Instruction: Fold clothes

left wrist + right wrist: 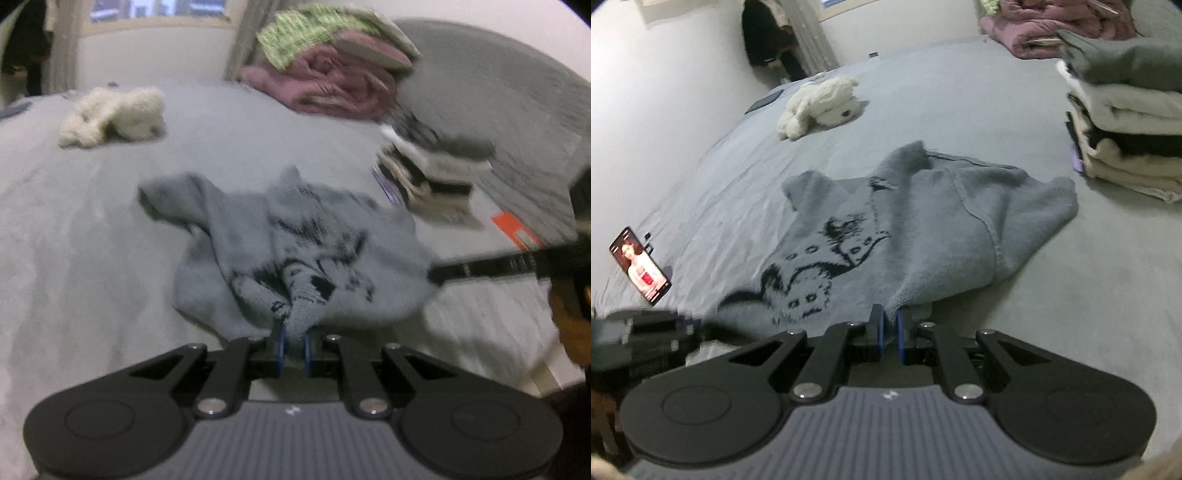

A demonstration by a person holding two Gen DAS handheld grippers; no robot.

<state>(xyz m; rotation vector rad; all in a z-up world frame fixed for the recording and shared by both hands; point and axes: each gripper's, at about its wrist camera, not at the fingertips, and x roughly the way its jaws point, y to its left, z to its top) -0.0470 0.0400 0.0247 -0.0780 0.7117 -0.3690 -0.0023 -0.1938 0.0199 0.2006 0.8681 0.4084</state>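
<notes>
A grey knit sweater (916, 229) with a black pattern lies crumpled on the bed (1071, 295). The left hand-held gripper (294, 345) is clenched on a bunched fold of its near edge, and the right hand-held gripper (891, 334) pinches the hem. The left wrist view is motion-blurred, so the pattern is unreadable there. A stack of folded clothes (1126, 129) is cut off at the right edge. A white plush toy (820, 105) lies well beyond the sweater.

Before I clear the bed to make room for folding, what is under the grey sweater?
The grey bedsheet shows all around the sweater. Whatever lies beneath its middle is covered; nothing pokes out.
</notes>
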